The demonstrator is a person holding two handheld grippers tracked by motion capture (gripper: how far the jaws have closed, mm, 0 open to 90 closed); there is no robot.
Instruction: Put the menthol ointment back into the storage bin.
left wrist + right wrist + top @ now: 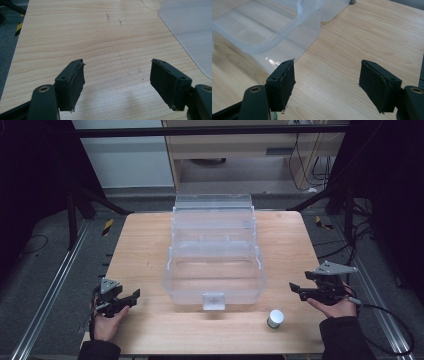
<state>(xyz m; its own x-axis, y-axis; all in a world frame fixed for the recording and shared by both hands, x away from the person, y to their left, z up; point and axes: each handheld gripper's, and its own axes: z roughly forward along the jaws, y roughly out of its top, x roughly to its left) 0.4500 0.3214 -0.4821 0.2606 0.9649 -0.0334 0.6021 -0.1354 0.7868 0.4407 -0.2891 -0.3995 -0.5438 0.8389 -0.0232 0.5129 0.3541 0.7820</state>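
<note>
Your light wooden table (150, 250) carries a clear plastic bin (215, 270) at its middle. A small white-capped jar (275, 318) stands near the front edge.

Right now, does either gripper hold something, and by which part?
Nothing is held. The left gripper and the right gripper both stand open over bare wooden table, nothing between their jaws.

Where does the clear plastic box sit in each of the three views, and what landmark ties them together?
High view: the clear plastic box stands open at the table's centre, between the two grippers.
Left gripper view: one frosted corner of it at the upper right edge.
Right gripper view: its rim and wall at the upper left, beyond the jaws.
Shared landmark: the pale wooden table, grain visible under each gripper.
</note>
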